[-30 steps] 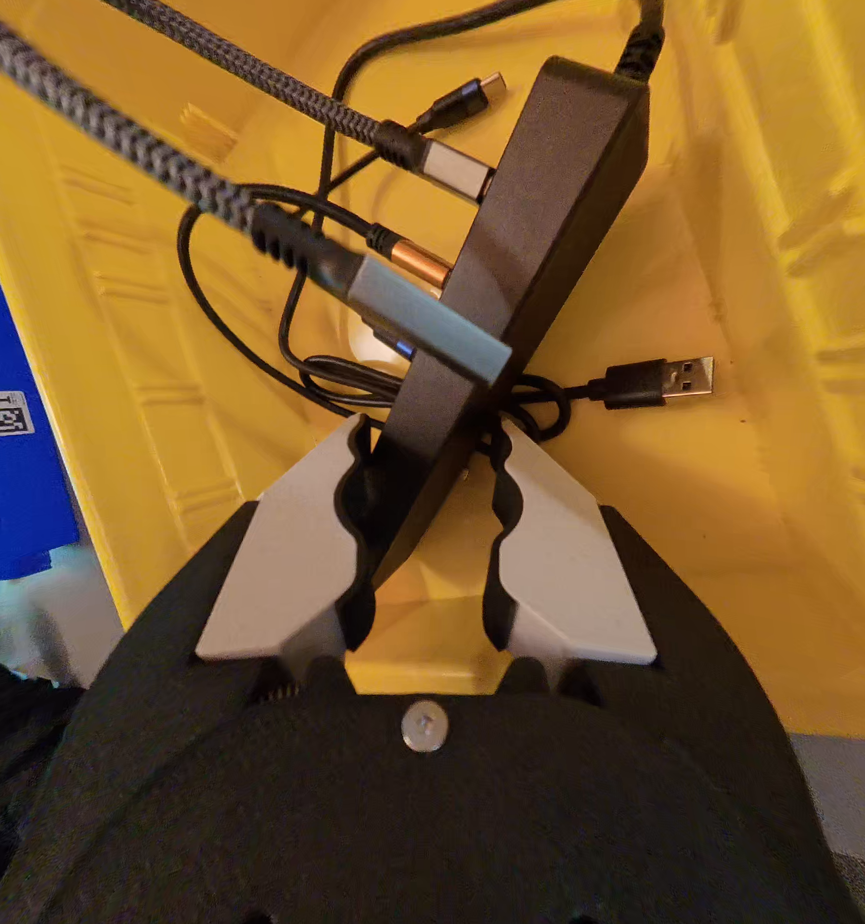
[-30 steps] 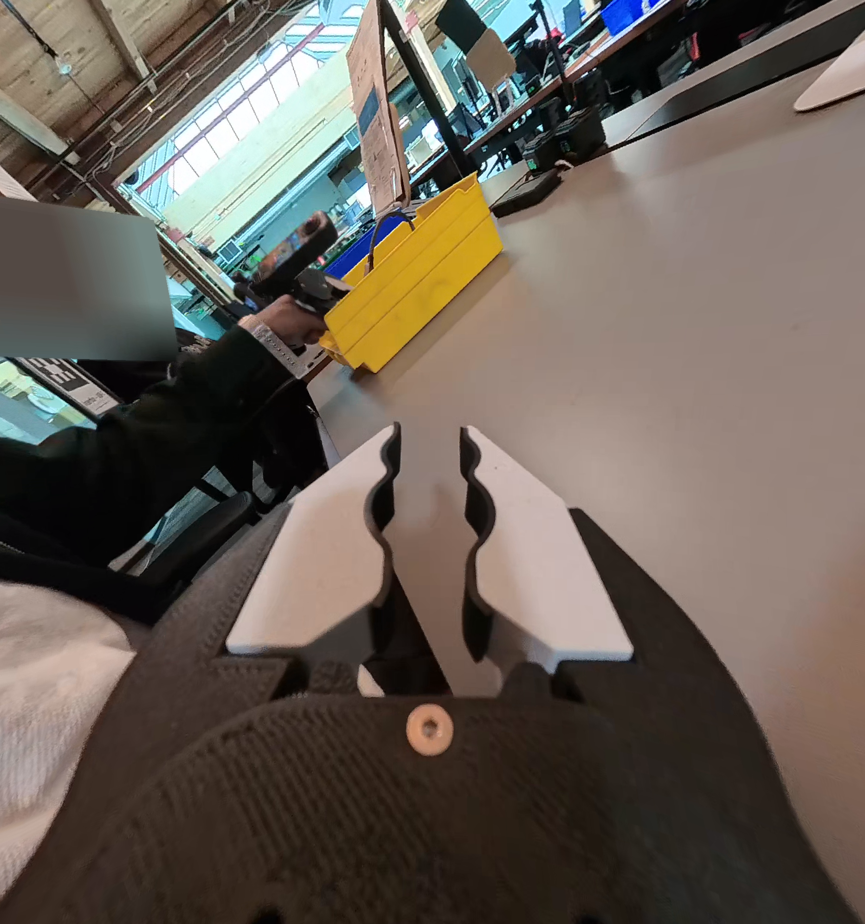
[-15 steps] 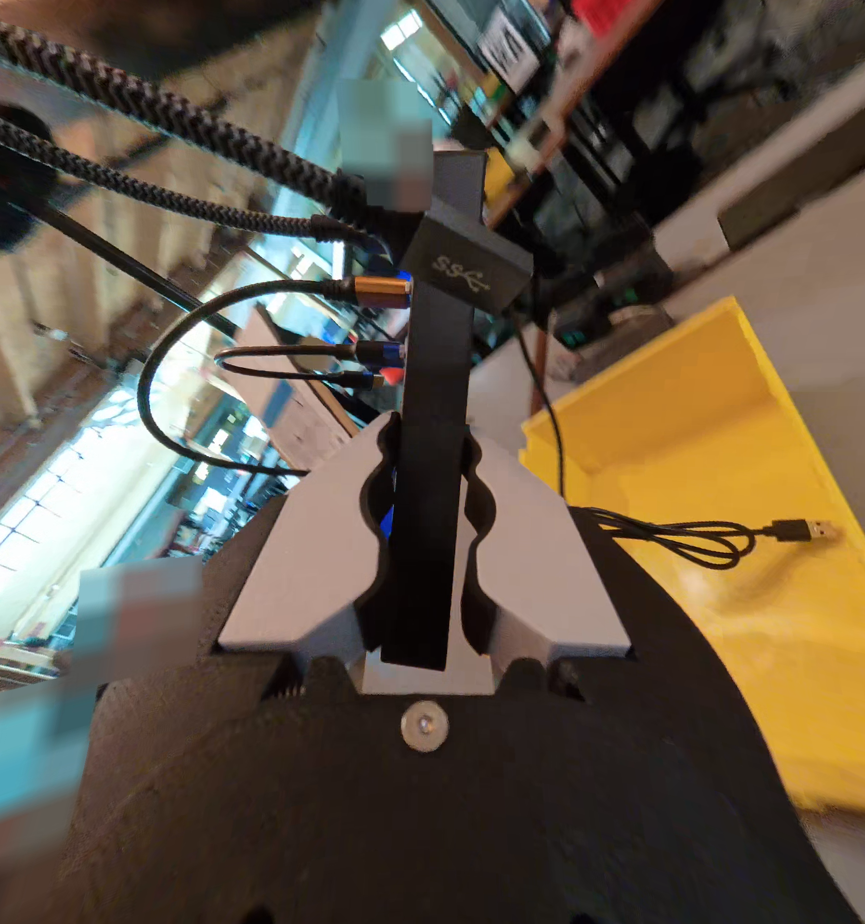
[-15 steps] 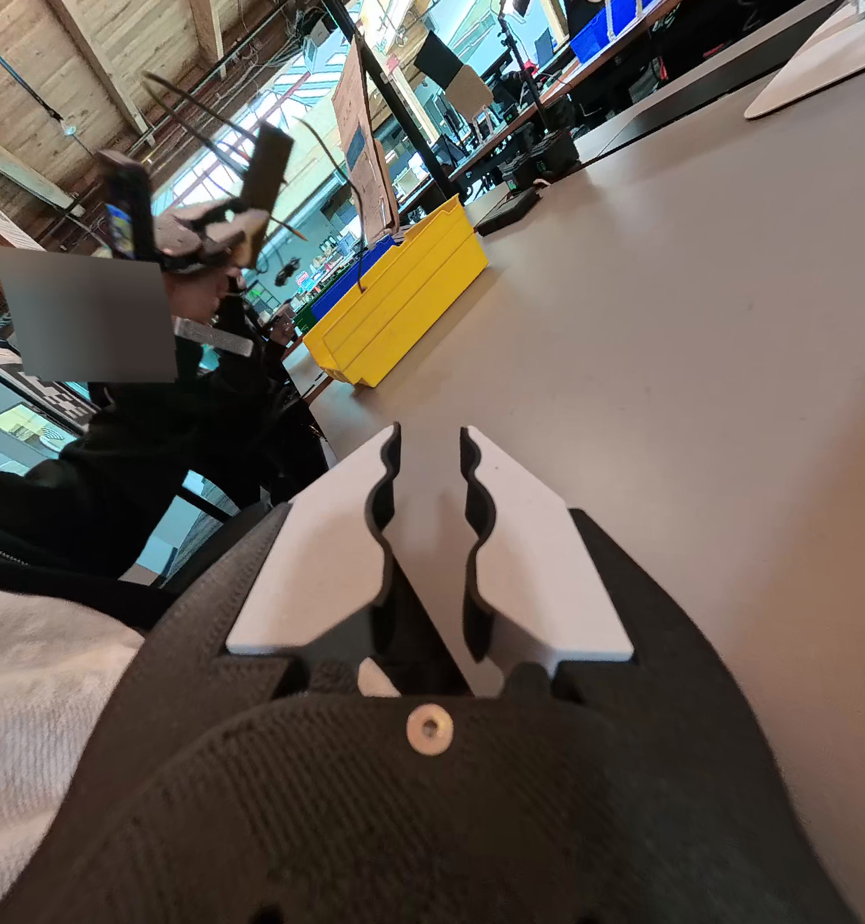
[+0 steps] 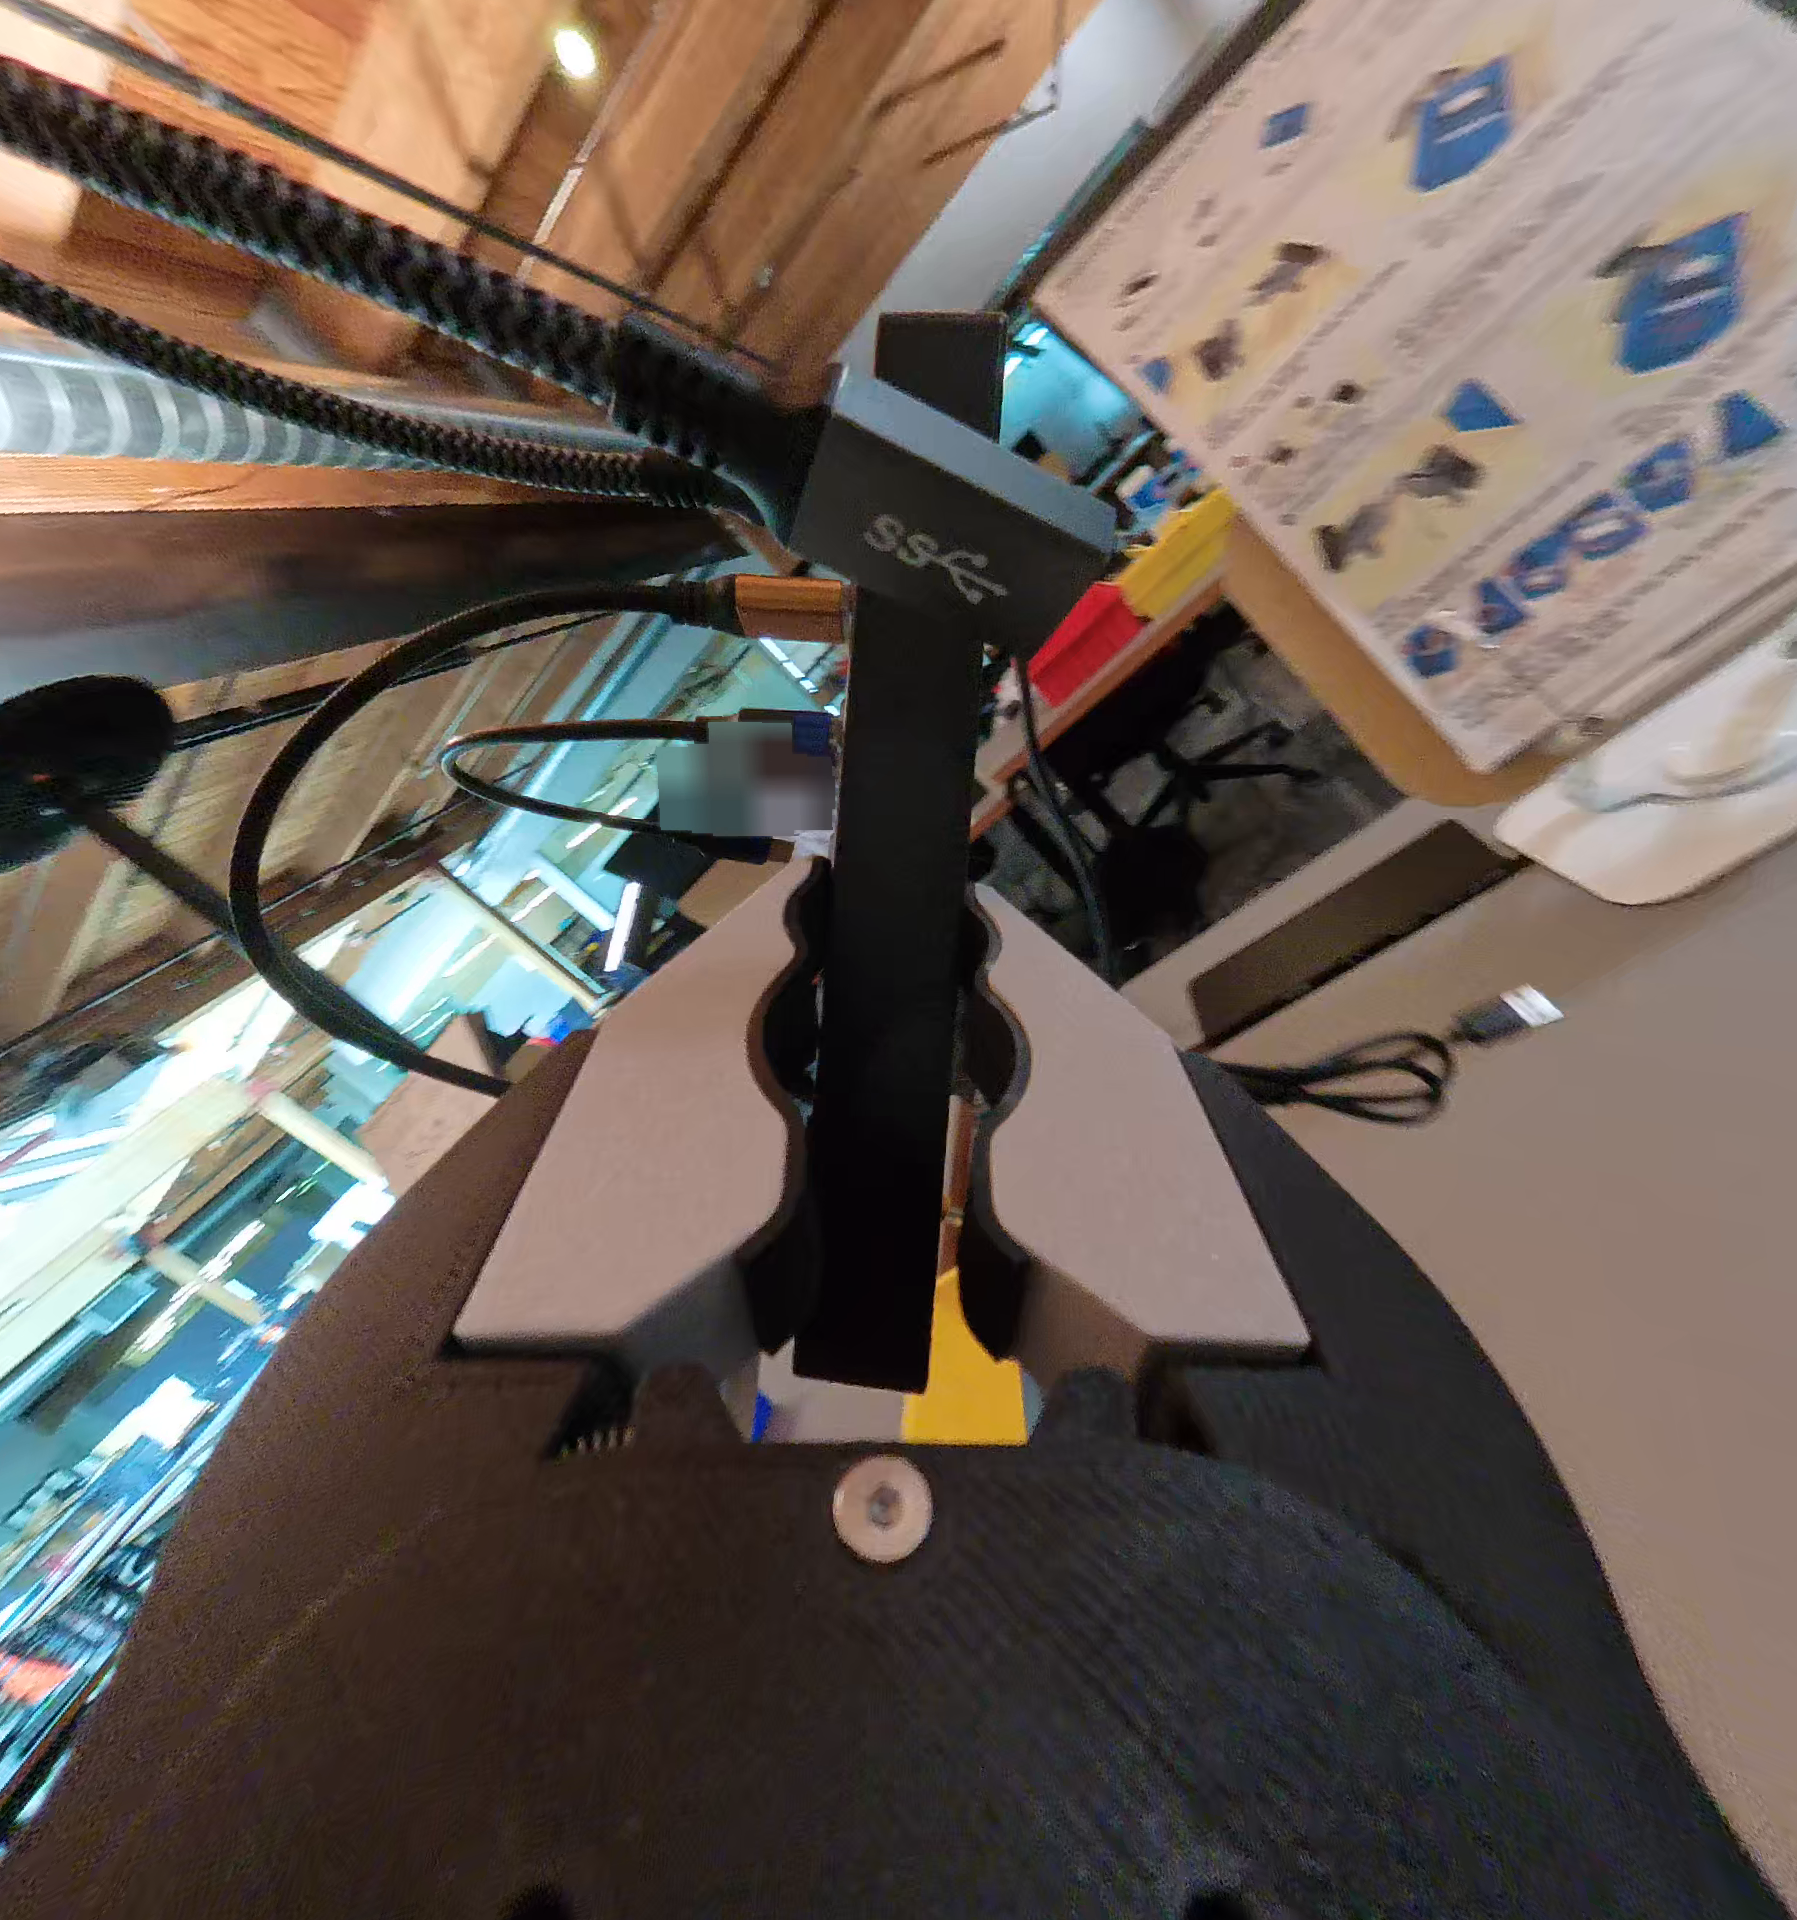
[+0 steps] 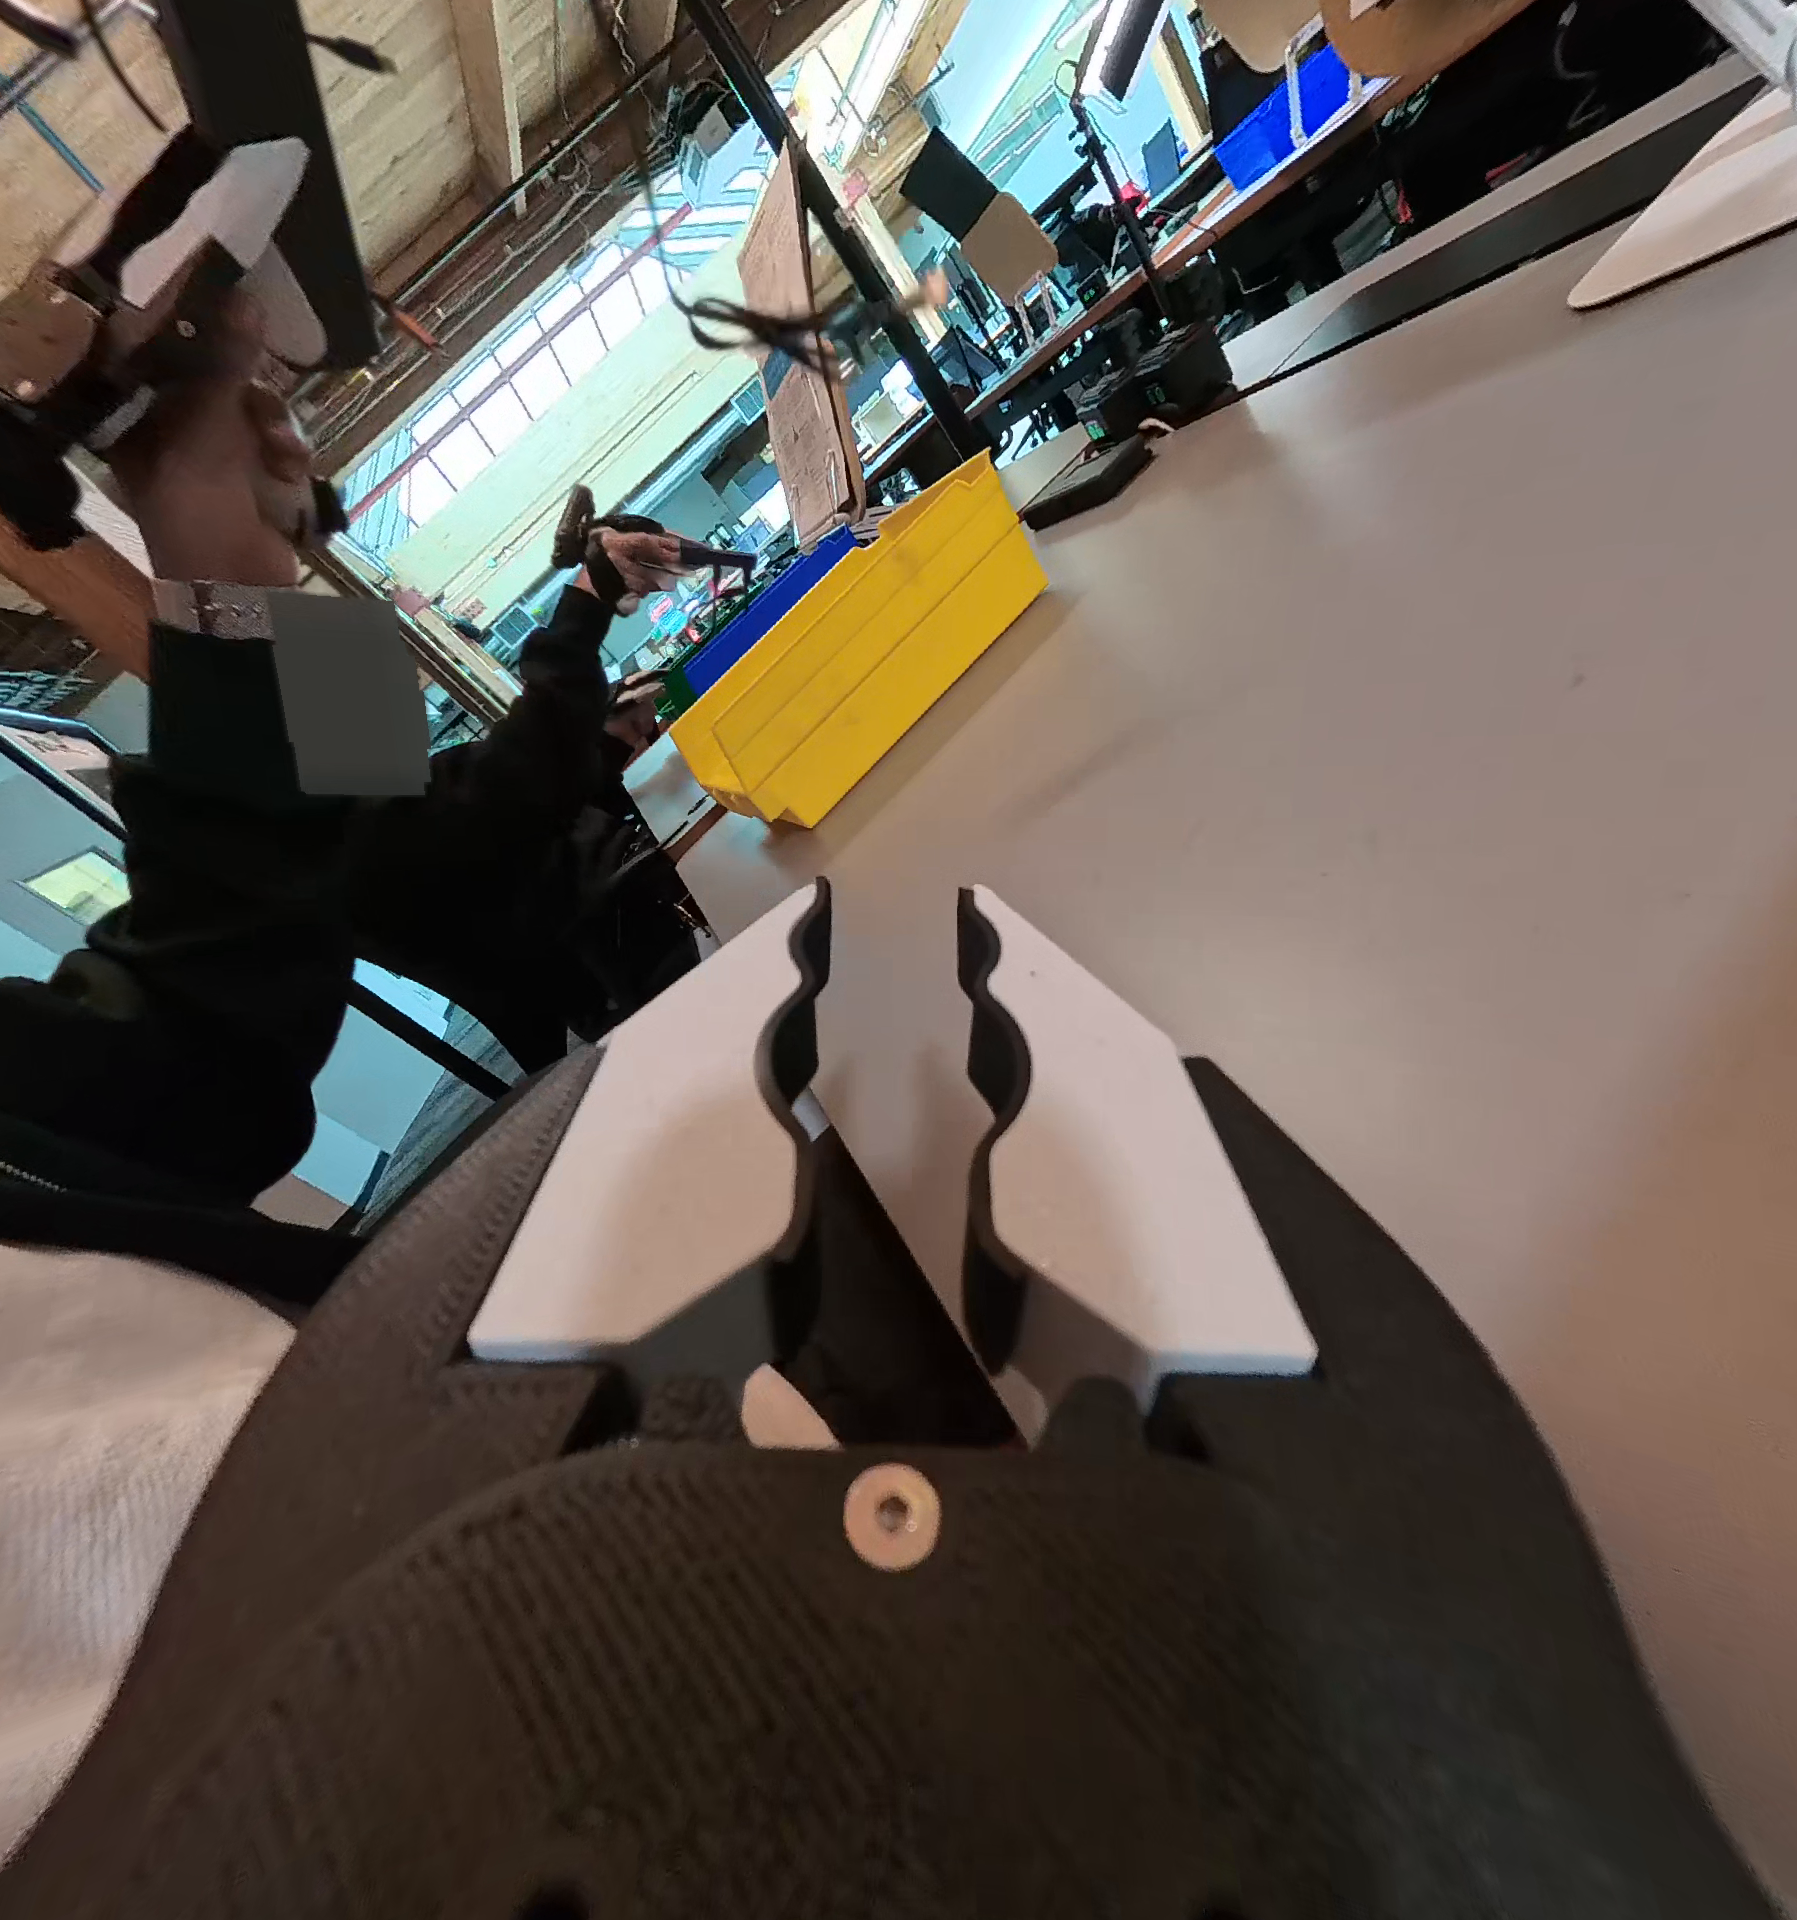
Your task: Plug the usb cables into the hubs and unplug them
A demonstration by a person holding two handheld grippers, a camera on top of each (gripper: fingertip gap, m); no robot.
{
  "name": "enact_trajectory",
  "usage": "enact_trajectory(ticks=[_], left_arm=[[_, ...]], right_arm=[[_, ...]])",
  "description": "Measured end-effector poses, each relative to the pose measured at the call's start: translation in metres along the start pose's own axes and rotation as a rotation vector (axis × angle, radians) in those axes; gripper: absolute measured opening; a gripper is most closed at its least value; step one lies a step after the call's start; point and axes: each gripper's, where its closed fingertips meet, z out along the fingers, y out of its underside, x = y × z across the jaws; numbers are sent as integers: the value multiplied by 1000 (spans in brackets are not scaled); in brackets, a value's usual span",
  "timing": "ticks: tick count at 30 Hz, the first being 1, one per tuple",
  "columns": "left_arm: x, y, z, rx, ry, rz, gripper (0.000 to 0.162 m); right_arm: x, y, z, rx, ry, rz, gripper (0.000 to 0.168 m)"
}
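My left gripper (image 5: 894, 894) is shut on a black USB hub (image 5: 909, 748) and holds it upright, high in the air. Several cables are plugged into the hub's left side: two thick braided ones with a grey plug (image 5: 935, 520), one with a copper plug (image 5: 785, 608) and thinner black ones below. A thin black cable with a loose USB plug (image 5: 1502, 1013) hangs to the right of the hub. My right gripper (image 6: 894, 899) is open and empty, low over the grey table (image 6: 1445, 727). In the right wrist view the left gripper (image 6: 187, 239) shows at upper left, holding the hub (image 6: 270, 156).
A yellow bin (image 6: 873, 644) stands on the table's left side, with a blue bin (image 6: 769, 613) behind it. A dangling cable loop (image 6: 759, 322) hangs above the bin. A poster board (image 5: 1496, 364) stands at the back. Another person's arm (image 6: 582, 623) is beyond the bin.
My left gripper closed on the hub and lifted it out of the yellow bin, high above the table, cables trailing. The right gripper stayed open and tilted slightly.
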Motion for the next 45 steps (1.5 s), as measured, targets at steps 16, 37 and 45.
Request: enact_trajectory(ticks=[16,37,45], left_arm=[[284,78,-25,77,360,254,23],[379,83,-92,421,558,564,23],[379,78,-99,489,585,532,23]], right_arm=[[0,10,12,-68,29,-157,28],[16,12,72,-176,48,-514,35],[6,21,67,-216,-39,-495,16]])
